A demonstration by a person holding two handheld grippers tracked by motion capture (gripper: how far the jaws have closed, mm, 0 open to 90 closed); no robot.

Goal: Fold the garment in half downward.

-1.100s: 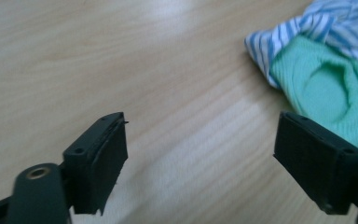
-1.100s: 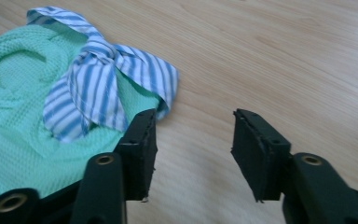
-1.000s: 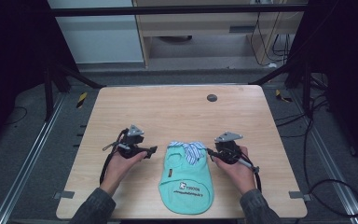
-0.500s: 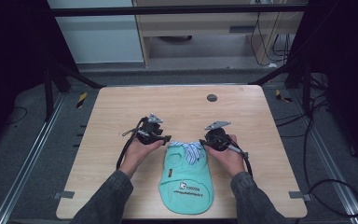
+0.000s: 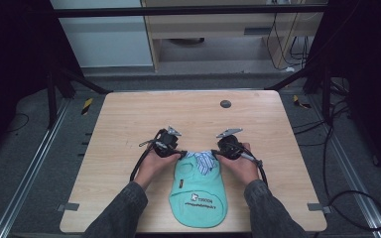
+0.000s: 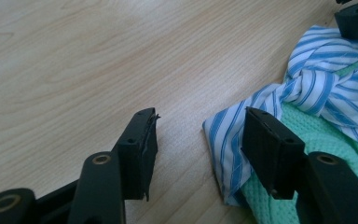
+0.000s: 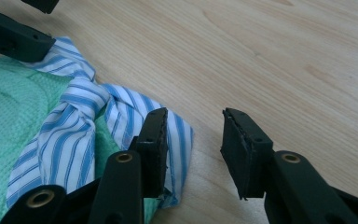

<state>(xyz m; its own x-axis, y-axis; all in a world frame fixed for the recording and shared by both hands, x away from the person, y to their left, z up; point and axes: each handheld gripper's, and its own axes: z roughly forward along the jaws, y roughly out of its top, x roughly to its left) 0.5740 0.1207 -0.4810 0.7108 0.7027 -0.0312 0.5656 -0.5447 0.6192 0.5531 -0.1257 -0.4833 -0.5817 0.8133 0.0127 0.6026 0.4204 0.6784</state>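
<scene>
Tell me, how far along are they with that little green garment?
Barely begun, it seems. The green garment lies flat on the table, its striped collar at the far end. In hand: the left gripper and right gripper sit open at the collar's two corners, gripping nothing. Grasping and whatever follows are left.

White print on the green garment is too small to read.

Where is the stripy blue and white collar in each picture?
High view: the striped collar lies at the far end of the mint green garment, between the two grippers.
Left gripper view: striped collar at the right.
Right gripper view: striped collar at the left.
Shared landmark: the mint green garment.
</scene>
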